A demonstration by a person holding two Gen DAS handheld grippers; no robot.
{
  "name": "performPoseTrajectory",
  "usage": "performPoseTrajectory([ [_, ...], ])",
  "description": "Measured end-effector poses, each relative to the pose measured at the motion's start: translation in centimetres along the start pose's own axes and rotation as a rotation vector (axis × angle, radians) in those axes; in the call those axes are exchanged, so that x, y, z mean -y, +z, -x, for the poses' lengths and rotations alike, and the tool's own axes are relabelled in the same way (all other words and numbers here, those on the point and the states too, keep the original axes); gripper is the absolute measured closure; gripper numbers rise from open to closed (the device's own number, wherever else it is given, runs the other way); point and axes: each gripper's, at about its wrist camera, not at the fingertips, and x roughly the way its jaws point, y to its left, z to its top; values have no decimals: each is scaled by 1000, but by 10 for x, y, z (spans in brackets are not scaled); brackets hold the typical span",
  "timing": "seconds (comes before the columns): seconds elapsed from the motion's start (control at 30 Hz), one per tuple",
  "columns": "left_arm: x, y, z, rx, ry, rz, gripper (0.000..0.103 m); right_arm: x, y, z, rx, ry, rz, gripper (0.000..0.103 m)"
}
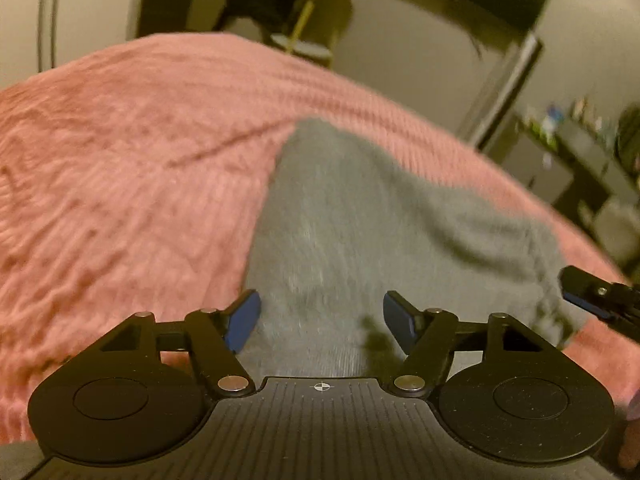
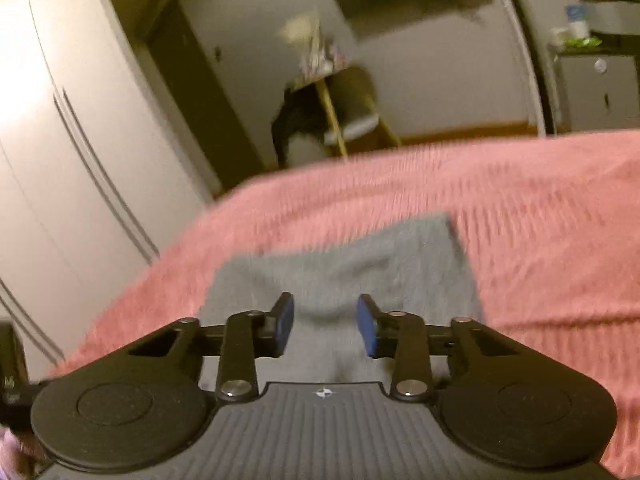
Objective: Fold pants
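**Grey pants, part-folded, on pink bedspread**

Item: one pair of grey pants [image 1: 360, 216], soft knit or fleece by the look of it, lying flat on a bed covered with a pink ribbed bedspread [image 1: 120, 152]. In the left wrist view the cloth runs from 6 o'clock, under the camera, up to a squared end near 12 o'clock, with a second layer lapping toward 3 o'clock. In the right wrist view it shows as a compact rectangle [image 2: 344, 264] at centre, far edge toward 1 o'clock. Judged already folded at least once.

Left gripper [image 1: 320, 320]: fingers wide apart, nothing between them, poised over the near part of the pants. Whether they touch the cloth cannot be told.

Right gripper [image 2: 325, 324]: fingers narrower, clearly parted, no cloth pinched between the pads. Its tip also shows at 3 o'clock in the left wrist view, beside the pants' right edge.

Handling: light, limp, not fragile. It will sag and drape when lifted, and stacked layers may slide apart. The ribbed bedspread likely drags on it. Best taken at the two corners of one short edge, pinching all layers together, one gripper per corner, then carried over to the opposite edge.

Surroundings: white wardrobe [image 2: 60, 160] at 9 o'clock, small wooden stand [image 2: 340, 100] beyond the bed.
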Motion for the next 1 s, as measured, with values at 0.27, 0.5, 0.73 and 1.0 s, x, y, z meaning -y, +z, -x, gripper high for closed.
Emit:
performPoseTrajectory([
  [0.27, -1, -4, -29, -155, 141, -27, 19, -1, -17, -39, -208, -152, 80, 99],
  [0.5, -16, 6, 12, 15, 25, 99, 18, -4, 1, -24, -82, -78, 55, 79],
  [0.73, -2, 40, -15, 105, 46, 51, 10, -30, 39, -61, -25, -121, 223, 73],
  [1.0, -6, 30, -71, 93, 143, -64, 9, -25, 16, -113, -11, -236, 499, 72],
])
